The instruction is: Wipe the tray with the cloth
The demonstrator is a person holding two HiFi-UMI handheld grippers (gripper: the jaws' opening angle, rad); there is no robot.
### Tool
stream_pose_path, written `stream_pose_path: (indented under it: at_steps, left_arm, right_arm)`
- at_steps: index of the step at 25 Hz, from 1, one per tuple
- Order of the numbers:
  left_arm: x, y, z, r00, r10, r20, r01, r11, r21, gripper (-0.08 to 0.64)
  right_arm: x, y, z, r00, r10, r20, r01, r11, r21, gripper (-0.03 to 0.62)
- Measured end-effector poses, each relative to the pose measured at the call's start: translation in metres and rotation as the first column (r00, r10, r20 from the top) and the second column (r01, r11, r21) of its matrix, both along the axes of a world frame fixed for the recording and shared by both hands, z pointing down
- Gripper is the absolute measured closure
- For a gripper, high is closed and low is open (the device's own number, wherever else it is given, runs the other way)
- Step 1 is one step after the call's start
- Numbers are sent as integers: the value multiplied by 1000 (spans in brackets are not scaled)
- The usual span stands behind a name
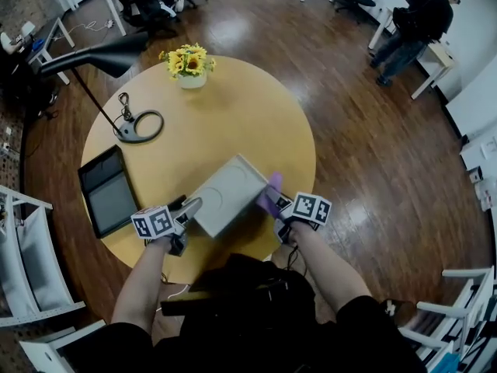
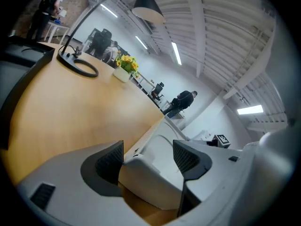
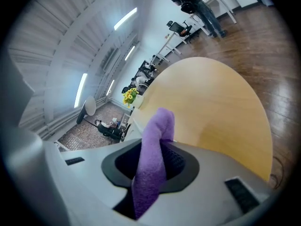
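The tray [image 1: 227, 195] lay askew near the near edge of the round surface [image 1: 256, 115], one corner pointing at the person. That corner sat between the fingers of the left gripper [image 1: 190, 208], which stood wide apart around the rim without pressing on it. At the tray's right end was the purple cloth [image 1: 271, 193], pinched firmly in the fingers of the right gripper [image 1: 277, 206], with a short tuft standing out past them. I could not tell whether the cloth already touched the tray or was only just beside it.

To my eye the wiping would go best with the left fingers closed on the rim first, since a loose tray would likely skate under the cloth. The tuft was short, so it would want laying flat inside the tray and pressing down.

The tray was close to the near edge, so strokes toward the middle of the surface looked safer than strokes pulled back. There was bare wood beyond the tray and along the right edge. A tablet [image 1: 108, 190] lay by the left edge, a lamp's ring base [image 1: 140, 125] sat further back on the left, and a pot of yellow flowers [image 1: 189, 63] stood at the far edge, all well apart from the tray.
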State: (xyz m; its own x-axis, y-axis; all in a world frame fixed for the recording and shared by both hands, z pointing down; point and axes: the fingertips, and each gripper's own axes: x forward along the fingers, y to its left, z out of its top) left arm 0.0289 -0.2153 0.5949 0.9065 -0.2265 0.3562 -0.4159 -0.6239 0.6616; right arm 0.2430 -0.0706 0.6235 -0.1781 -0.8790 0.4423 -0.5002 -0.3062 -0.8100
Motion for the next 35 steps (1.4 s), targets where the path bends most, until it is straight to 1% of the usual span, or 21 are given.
stream_pose_path:
  at_steps: [4,6,8,10,14,16,20,23,26,30,33,35]
  left_arm:
    - [-8,39,3,1000,6,-11,-6,999,-34,241]
    - [-8,55,5,1000,-4,-28,2,999,-52,241]
    - [-9,63,5,998,-34,-51,30,997,-70,242]
    - [-11,65,7,996,-66,-65,61,995,-82,242]
    - [-15,59,8,991,-106,-76,99,991,-91,255]
    - [-15,57,7,991,-109,-80,101,990,-93,255]
    - [-15,54,13,993,-97,-73,91,992,-86,256]
    - [-14,54,11,994,-80,-71,75,994,-78,258]
    - [-13,56,9,995,-63,-74,57,995,-78,264]
    - [-11,56,4,995,-51,-87,44,996,-78,273]
    - [-12,57,8,995,-48,-89,41,996,-75,273]
    - [-13,56,11,995,-48,-90,41,996,-77,273]
  right_arm:
    - [15,-35,-5,999,-32,-27,32,999,-4,505]
    - [21,-50,-4,1000,-15,10,15,1000,1,505]
    - [26,-60,0,998,16,66,-17,1000,4,505]
    - [27,-63,5,996,20,90,-20,1000,-4,505]
    - [12,-60,22,994,-41,103,48,997,-67,505]
    - [3,-57,24,993,-71,99,78,994,-72,505]
    - [-15,-49,25,986,-117,121,126,990,-68,505]
    - [-23,-44,19,988,-123,98,128,991,-48,505]
    - [-26,-37,8,991,-129,45,130,991,-20,505]
    - [-34,-22,-10,996,-93,-5,93,995,34,505]
    - [-52,-9,-21,994,-77,-80,83,993,82,505]
    - [-57,-1,-21,992,-48,-119,60,993,97,505]
